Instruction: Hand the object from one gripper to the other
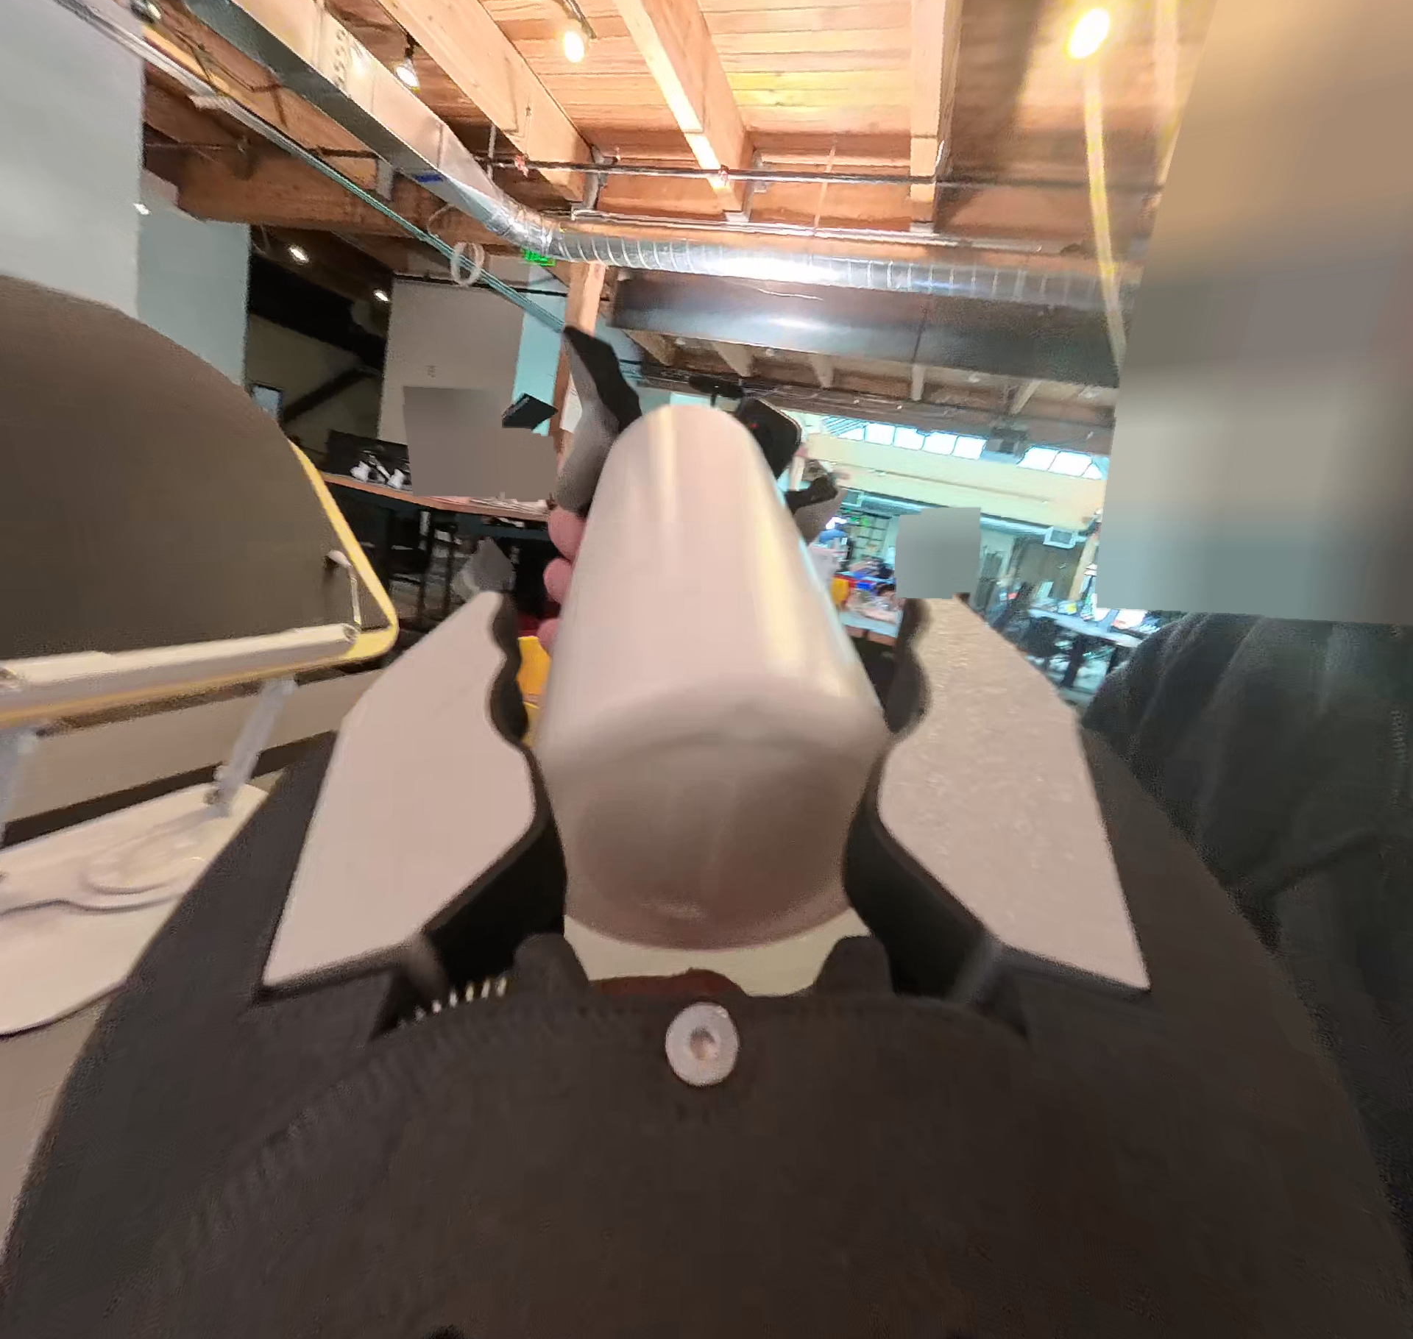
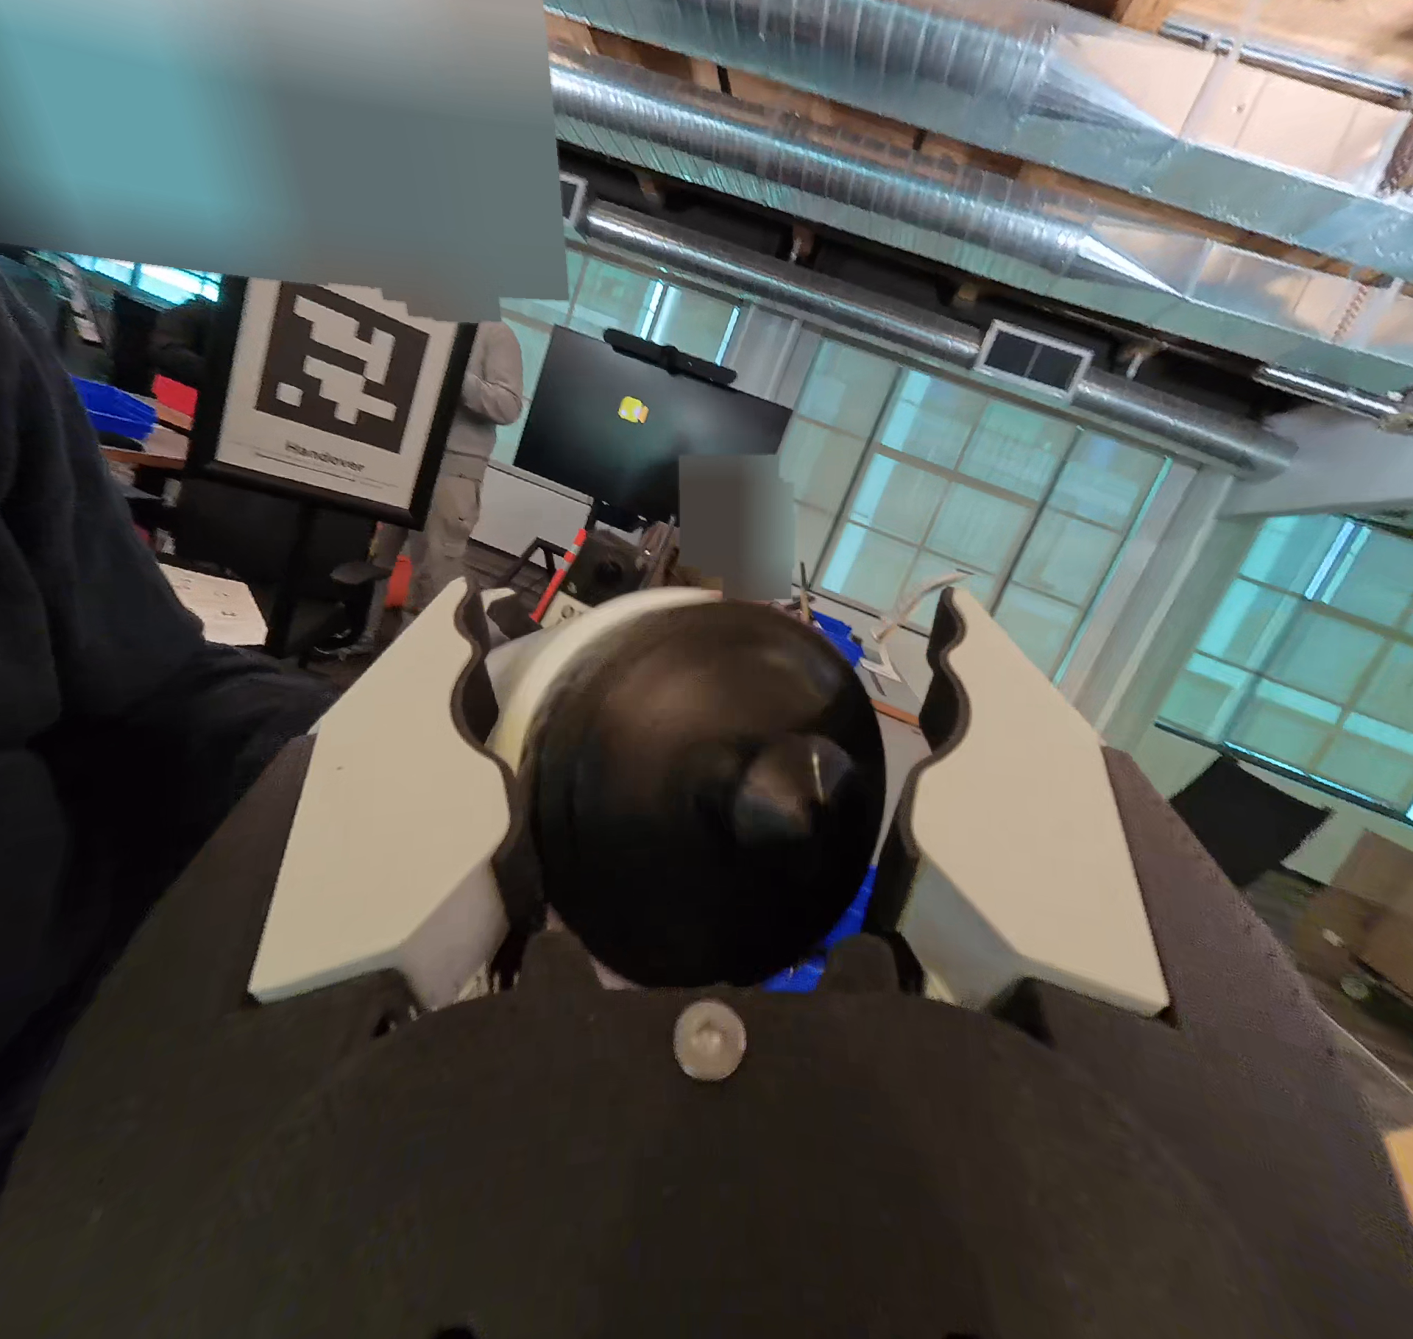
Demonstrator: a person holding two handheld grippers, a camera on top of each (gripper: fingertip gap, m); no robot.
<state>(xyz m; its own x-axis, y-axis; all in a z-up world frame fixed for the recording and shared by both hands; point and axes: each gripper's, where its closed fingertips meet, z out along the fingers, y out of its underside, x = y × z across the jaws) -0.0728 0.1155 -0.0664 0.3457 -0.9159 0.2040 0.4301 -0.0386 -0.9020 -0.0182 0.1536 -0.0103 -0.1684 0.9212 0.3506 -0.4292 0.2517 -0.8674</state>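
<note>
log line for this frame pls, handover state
phase: mid-handover | object: white bottle, black cap toward right gripper | left gripper: around base end, grip unclear | right: around cap end, grip unclear

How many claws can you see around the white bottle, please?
2: the left claw straddles the white bottle at its base, and the right claw flanks its black cap.

The bottle (image 1: 688, 675) has a smooth, satin white body, and its lid (image 2: 707, 790) is glossy black plastic. The left gripper (image 1: 707, 660) has matt white fingers (image 1: 413, 790) with a grainy texture. At twelve o'clock, a ribbed, shiny metal duct (image 1: 803, 263) runs under bare wood beams (image 1: 673, 41).
</note>
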